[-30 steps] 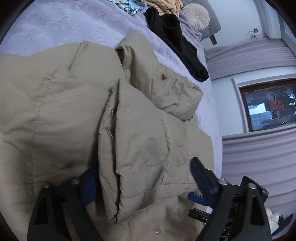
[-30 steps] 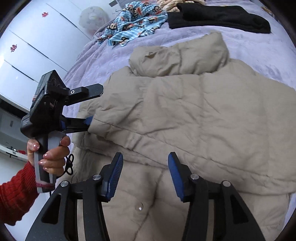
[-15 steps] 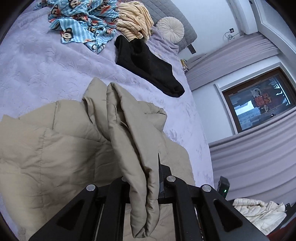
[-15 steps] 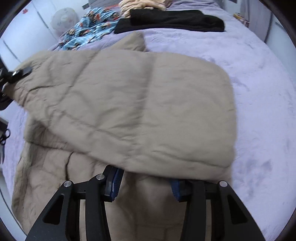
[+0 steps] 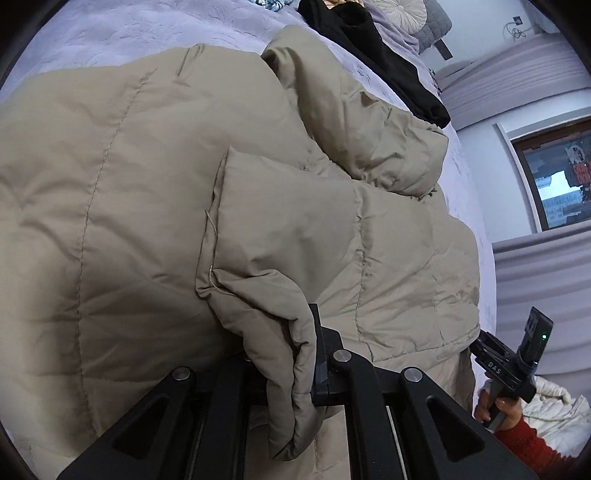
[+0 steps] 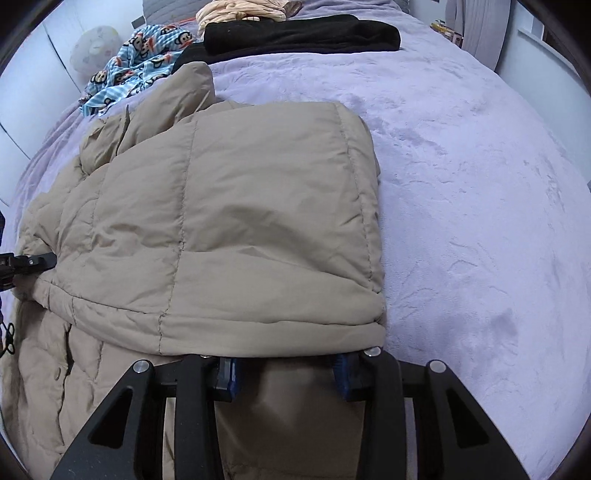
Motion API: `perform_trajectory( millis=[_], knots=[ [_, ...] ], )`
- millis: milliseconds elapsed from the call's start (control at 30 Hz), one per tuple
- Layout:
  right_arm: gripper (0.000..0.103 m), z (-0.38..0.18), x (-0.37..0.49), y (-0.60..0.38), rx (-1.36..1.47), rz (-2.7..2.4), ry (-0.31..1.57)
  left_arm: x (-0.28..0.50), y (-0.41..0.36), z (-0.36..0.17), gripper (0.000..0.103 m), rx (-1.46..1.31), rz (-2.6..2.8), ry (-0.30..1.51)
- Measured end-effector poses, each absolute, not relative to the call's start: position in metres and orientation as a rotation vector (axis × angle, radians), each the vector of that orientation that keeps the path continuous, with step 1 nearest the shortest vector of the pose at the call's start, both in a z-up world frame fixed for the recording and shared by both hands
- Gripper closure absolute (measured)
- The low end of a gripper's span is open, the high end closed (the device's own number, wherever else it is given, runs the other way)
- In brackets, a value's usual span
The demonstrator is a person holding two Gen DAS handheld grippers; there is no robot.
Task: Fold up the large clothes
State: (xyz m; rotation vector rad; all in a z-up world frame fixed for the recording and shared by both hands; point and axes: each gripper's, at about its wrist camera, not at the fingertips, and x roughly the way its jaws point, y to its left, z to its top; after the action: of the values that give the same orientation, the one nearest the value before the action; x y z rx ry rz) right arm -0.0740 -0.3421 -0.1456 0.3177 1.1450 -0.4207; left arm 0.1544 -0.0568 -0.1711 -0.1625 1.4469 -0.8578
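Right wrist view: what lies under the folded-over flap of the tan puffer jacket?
Under the flap another tan layer of the jacket shows at lower left, on the purple blanket. The right gripper reaches beneath; its fingertips are covered.

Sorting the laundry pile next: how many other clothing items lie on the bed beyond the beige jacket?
3, at the far end of the bed: black garment, monkey-print blue cloth left of it, and striped peach garment behind. More may be hidden under the jacket.

A home bedroom; a bed under a lilac blanket (image 6: 461, 184), strewn clothes, a round cushion (image 5: 400, 14).
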Motion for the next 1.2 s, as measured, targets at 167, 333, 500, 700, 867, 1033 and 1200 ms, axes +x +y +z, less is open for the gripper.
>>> perform_trajectory(
  millis=[167,333,500,700,867,1033,1200],
  knots=[
    [0.060,-0.114,-0.098,-0.313,0.345,-0.316,1.141,0.152,-0.061,-0.171,0.093,-0.132,-0.855,1.437],
    [0.075,-0.082,-0.092,-0.328,0.463,-0.279,1.051,0.150,-0.062,-0.178,0.093,-0.102,-0.855,1.425],
    [0.078,-0.095,-0.040,-0.370,0.506,-0.267,1.023,0.151,-0.063,-0.179,0.093,-0.094,-0.847,1.425],
    [0.092,-0.153,-0.021,-0.404,0.635,-0.333,1.073,0.146,-0.060,-0.151,0.086,0.007,-0.754,1.360],
    [0.092,-0.149,-0.019,-0.392,0.553,-0.337,1.090,0.153,-0.026,-0.109,0.085,0.035,-0.610,1.227],
    [0.091,-0.131,-0.013,-0.378,0.499,-0.312,1.062,0.164,-0.042,-0.093,0.085,0.009,-0.721,1.189],
    [0.091,-0.121,0.004,-0.358,0.441,-0.219,1.068,0.151,-0.083,-0.134,0.085,0.184,-0.693,1.206]
  ],
)
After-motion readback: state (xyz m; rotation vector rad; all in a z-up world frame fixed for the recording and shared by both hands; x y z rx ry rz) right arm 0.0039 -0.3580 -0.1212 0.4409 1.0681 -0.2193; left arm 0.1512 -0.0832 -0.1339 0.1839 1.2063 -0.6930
